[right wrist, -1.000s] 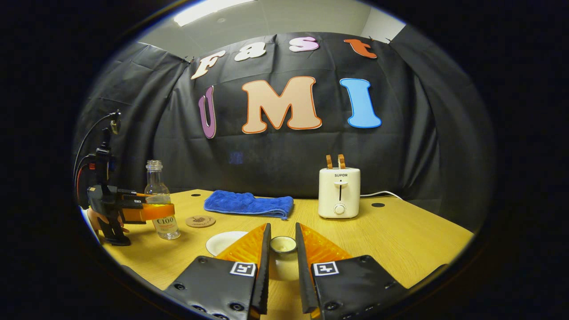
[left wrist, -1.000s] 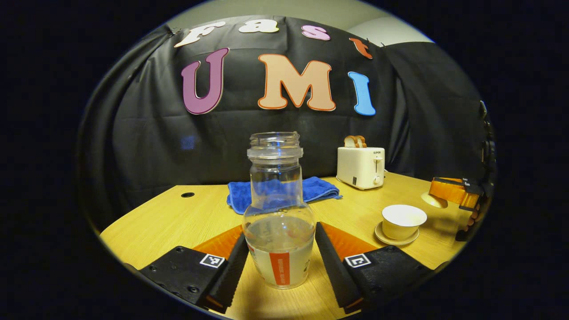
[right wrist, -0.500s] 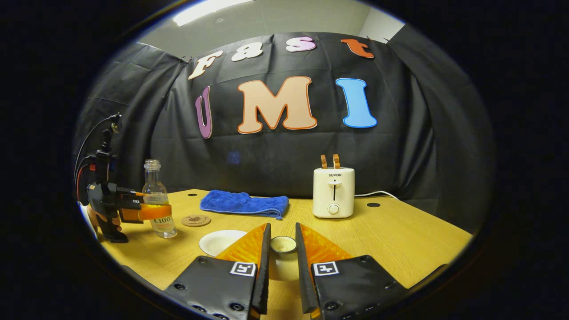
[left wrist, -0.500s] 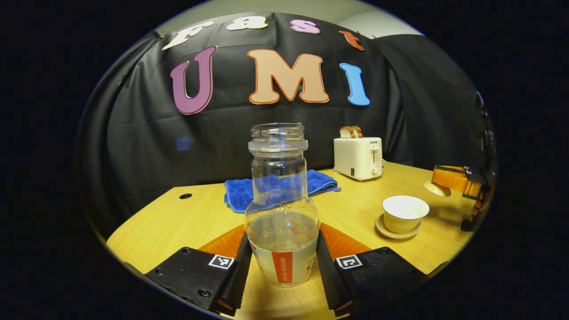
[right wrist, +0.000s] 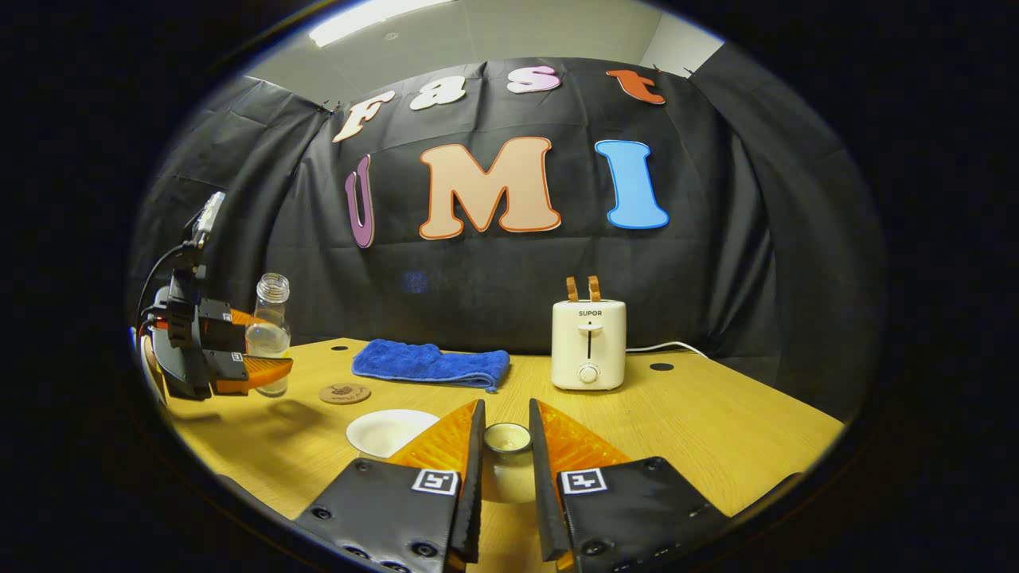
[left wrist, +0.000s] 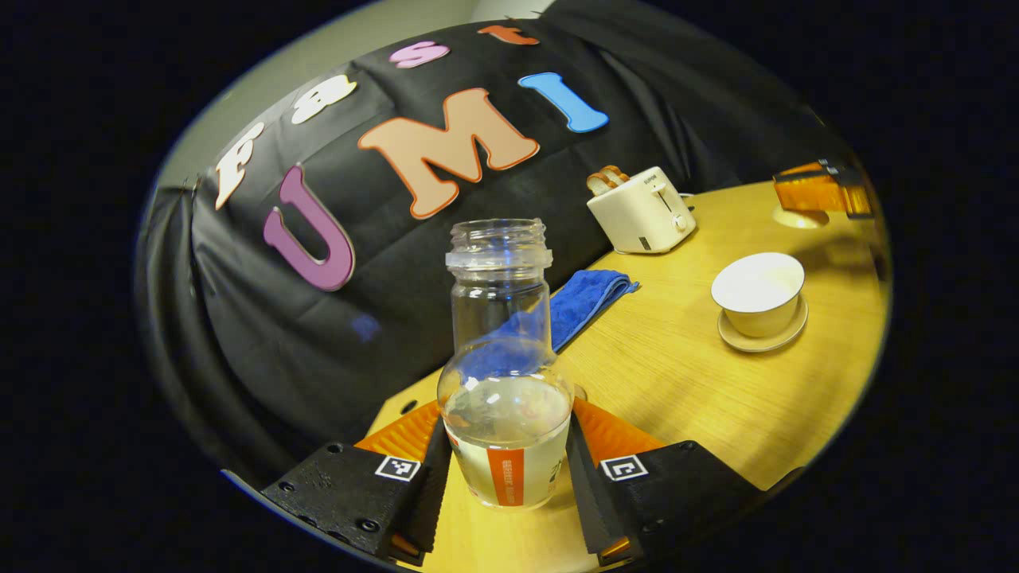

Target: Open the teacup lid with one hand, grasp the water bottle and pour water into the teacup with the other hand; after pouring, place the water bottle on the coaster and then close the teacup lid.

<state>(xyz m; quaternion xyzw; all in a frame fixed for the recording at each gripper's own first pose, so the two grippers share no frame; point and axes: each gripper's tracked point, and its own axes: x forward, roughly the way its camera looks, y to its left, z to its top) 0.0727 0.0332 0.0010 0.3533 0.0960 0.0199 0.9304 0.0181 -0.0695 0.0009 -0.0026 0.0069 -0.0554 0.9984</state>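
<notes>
Water bottle [left wrist: 505,398] is capless, pinched in the left claw [left wrist: 503,477] above the tabletop [left wrist: 685,374]; right claw [right wrist: 503,485] pinches the lid [right wrist: 507,437]. Overtilting before reaching the teacup [left wrist: 758,292] probably spills.

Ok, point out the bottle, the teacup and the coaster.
bottle [left wrist: 505,414]: left gripper view, on its rounded belly between the fingers.
teacup [left wrist: 756,296]: left gripper view, on its outer wall below the rim.
coaster [right wrist: 344,393]: right gripper view, on its flat top.
</notes>
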